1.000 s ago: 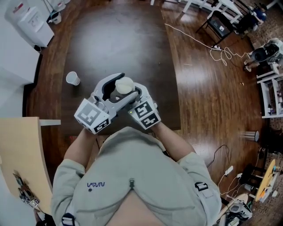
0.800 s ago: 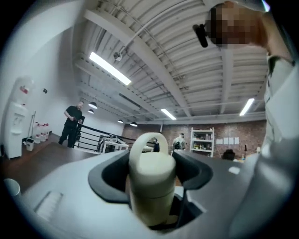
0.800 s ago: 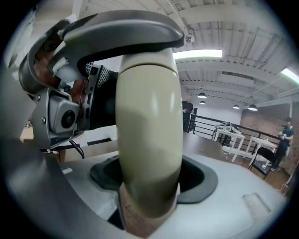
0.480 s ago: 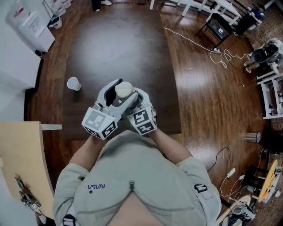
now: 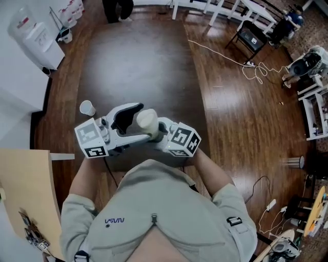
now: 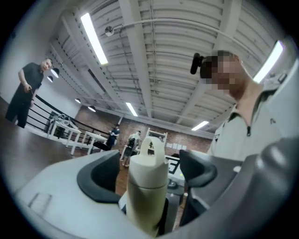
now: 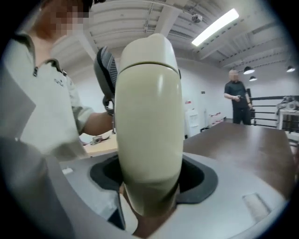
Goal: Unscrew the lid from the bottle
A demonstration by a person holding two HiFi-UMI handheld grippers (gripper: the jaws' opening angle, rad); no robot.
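A cream bottle (image 5: 147,120) with a cream lid (image 6: 148,156) is held in the air over the near edge of the dark table (image 5: 138,56). My right gripper (image 5: 159,130) is shut on the bottle's body (image 7: 147,116), which fills the right gripper view. My left gripper (image 5: 136,124) reaches in from the left, its jaws on either side of the lid. Those jaws are opening: in the left gripper view the dark pads (image 6: 100,179) stand off the lid, with a gap on each side. The lid sits on the bottle.
A white paper cup (image 5: 87,107) stands on the table's left part. A pale wooden board (image 5: 25,174) lies at my near left. A water dispenser (image 5: 33,33) is at the far left, a person (image 5: 117,9) at the table's far end, a cable (image 5: 241,56) on the floor.
The left gripper has swung out to the left and its jaws have spread off the lid. The bottle and right gripper have shifted slightly right and nearer to me.
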